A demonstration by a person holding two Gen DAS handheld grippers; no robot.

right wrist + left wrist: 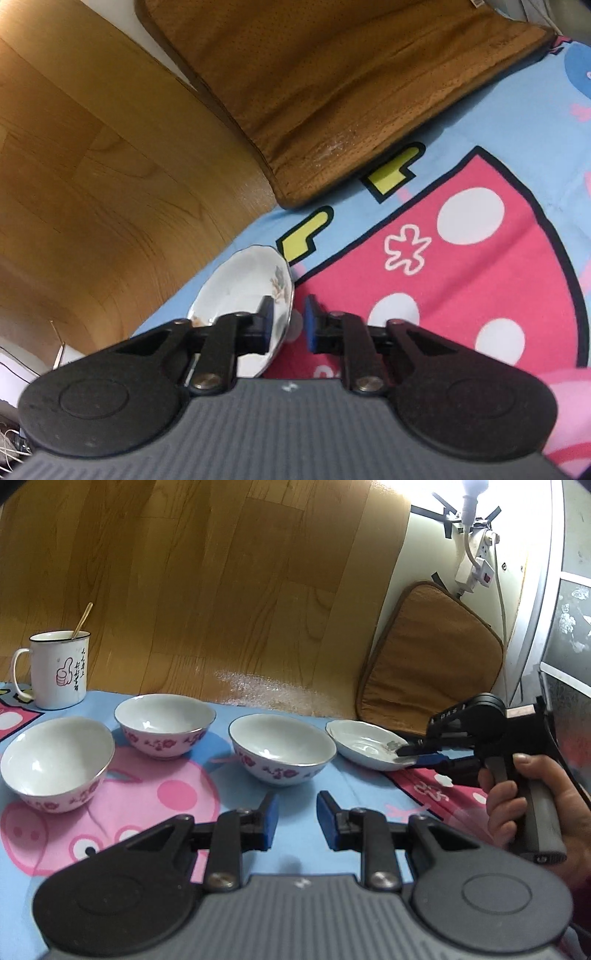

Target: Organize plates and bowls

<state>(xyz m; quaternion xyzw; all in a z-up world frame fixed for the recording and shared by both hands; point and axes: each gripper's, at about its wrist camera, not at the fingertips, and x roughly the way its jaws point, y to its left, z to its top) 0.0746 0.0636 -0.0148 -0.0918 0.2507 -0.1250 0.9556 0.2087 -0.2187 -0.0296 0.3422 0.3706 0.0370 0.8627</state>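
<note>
Little of the organizing appears to be done: three floral bowls are seen standing apart on the cartoon-printed cloth of the worktop, none nested in another, and a single shallow plate is set at the right end of the row. The left bowl, the middle bowl and the right bowl are spread well apart, so stacking is judged to be still ahead. The right gripper is placed at the near rim of the plate, with one finger over the inside of the dish and the other below or outside the rim; in the right wrist view the rim is seen running between the jaws, which are parted, and a firm clamp cannot be confirmed. The plate seems slightly tilted, though a lift cannot be told for certain. The left gripper is held open and empty above the cloth, just in front of the right bowl, touching nothing. A white mug is left standing at the far left corner.
</note>
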